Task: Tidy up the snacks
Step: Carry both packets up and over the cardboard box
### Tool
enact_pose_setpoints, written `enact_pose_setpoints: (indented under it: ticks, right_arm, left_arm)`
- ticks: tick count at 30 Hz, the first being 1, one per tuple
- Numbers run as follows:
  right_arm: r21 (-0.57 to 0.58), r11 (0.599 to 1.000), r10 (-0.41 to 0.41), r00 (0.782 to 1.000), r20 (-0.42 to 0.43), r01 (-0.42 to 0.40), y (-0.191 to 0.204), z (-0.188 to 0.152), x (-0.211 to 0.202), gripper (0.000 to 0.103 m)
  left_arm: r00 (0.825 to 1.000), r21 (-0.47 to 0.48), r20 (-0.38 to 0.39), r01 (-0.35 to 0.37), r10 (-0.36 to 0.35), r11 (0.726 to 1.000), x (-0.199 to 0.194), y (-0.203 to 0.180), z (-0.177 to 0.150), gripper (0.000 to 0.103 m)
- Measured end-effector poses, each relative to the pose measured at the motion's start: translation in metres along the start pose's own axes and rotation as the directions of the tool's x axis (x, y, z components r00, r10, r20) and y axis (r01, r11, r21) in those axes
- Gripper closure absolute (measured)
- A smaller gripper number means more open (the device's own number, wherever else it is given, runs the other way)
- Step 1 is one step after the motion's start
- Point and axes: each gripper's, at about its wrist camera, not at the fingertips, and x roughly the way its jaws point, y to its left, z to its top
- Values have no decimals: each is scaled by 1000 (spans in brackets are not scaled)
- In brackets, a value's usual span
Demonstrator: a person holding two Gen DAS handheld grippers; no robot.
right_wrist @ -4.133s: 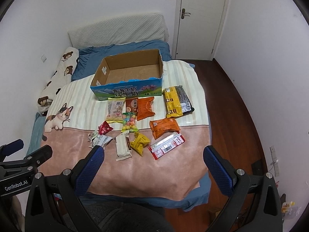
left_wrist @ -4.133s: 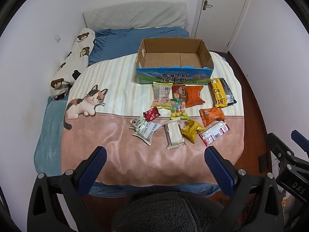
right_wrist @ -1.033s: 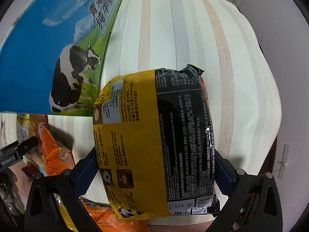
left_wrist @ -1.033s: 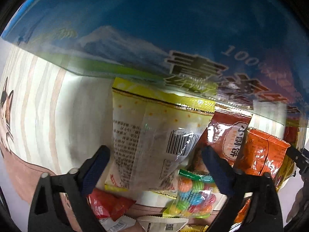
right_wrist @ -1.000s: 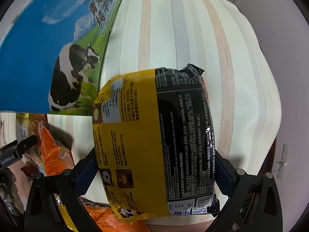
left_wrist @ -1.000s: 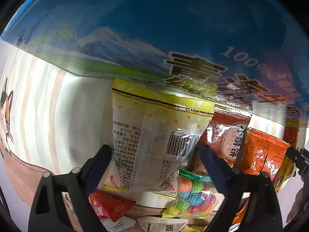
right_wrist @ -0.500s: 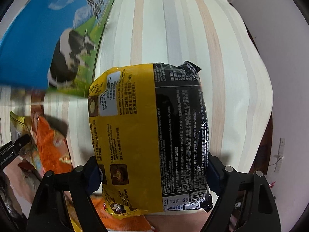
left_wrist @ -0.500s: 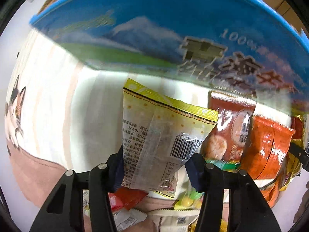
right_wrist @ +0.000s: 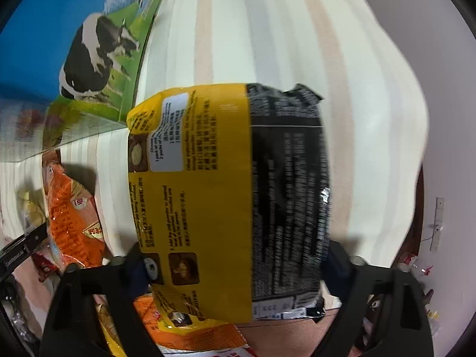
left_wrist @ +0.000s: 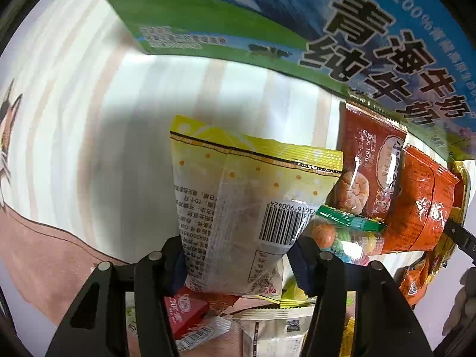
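Observation:
My left gripper (left_wrist: 239,261) is shut on the lower part of a yellow-and-white snack packet (left_wrist: 250,205), barcode side facing me, which casts a shadow on the striped bedcover (left_wrist: 89,119). The blue milk carton box (left_wrist: 297,29) fills the top of the left wrist view. My right gripper (right_wrist: 235,267) is shut on a large yellow-and-black packet (right_wrist: 232,196), pads pressing on its two sides. The box's cow-printed side (right_wrist: 89,59) stands at the upper left of that packet.
Right of the left gripper lie a red-brown biscuit packet (left_wrist: 369,163), an orange packet (left_wrist: 422,202) and a bag of coloured candies (left_wrist: 348,238); a small red packet (left_wrist: 184,309) and a white one (left_wrist: 276,330) lie below. Orange packets (right_wrist: 74,217) lie beside the right gripper. The bed's edge (right_wrist: 416,208) is to the right.
Both grippers have closed from wide open onto their packets. The yellow-and-white packet's top edge has come away from the box front. The box has slid up and left in the right wrist view.

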Motion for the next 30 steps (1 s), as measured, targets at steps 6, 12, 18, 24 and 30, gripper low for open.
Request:
enact_pose_setpoints:
  ticks: [6, 12, 18, 24, 30]
  right_arm:
    - [56, 998, 3, 999, 36, -5, -7, -24, -11, 18]
    - [92, 996, -10, 998, 64, 4, 7, -55, -26, 18]
    - [143, 989, 20, 993, 118, -37, 16, -92, -66, 18]
    - [154, 977, 111, 972, 205, -144, 45, -127, -112, 18]
    - [79, 964, 222, 931, 291, -254, 73, -154, -151, 18]
  left_arm:
    - [999, 13, 54, -8, 8, 1000, -54, 29, -29, 64]
    - [996, 60, 92, 3, -8, 998, -83, 40, -44, 67]
    - [990, 118, 136, 25, -41, 993, -122, 51, -57, 68]
    - [980, 193, 175, 65, -99, 979, -179, 62, -79, 68]
    - [961, 227, 216, 122, -172, 966, -223, 43, -63, 68]
